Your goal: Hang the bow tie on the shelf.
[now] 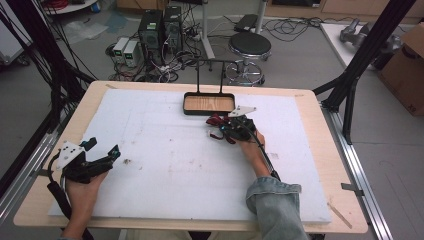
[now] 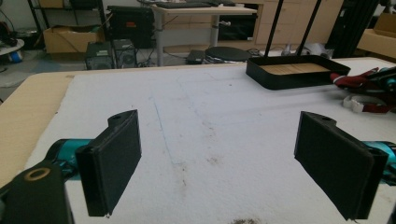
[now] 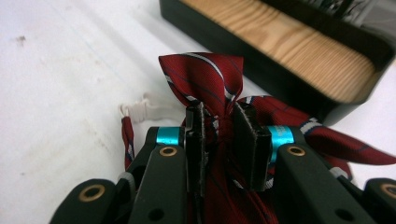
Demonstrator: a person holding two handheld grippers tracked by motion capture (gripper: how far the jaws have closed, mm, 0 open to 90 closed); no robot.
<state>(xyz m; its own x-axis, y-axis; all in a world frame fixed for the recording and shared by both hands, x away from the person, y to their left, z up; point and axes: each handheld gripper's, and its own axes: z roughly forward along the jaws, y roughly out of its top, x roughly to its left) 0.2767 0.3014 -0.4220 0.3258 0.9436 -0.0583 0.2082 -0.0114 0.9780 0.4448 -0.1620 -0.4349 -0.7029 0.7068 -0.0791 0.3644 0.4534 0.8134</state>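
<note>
A dark red bow tie (image 3: 205,81) with thin white stripes lies on the white mat just in front of the black tray (image 3: 243,60), which has a wooden floor. My right gripper (image 3: 223,140) is shut on the bow tie's middle knot, and the tie's wings spread out past the jaws. A white clasp (image 3: 140,109) on the tie's strap rests on the mat beside it. From above, the right gripper (image 1: 235,127) and the bow tie (image 1: 216,121) sit below the tray (image 1: 208,110). My left gripper (image 1: 102,150) is open over the mat at the left, holding nothing; its pads (image 2: 116,154) stand wide apart.
The white mat (image 1: 165,160) covers most of the wooden table (image 1: 320,165). The tray carries a tall black handle frame (image 1: 210,75). A stool (image 1: 249,47), computer boxes (image 1: 160,30) and cables stand on the floor beyond the far edge.
</note>
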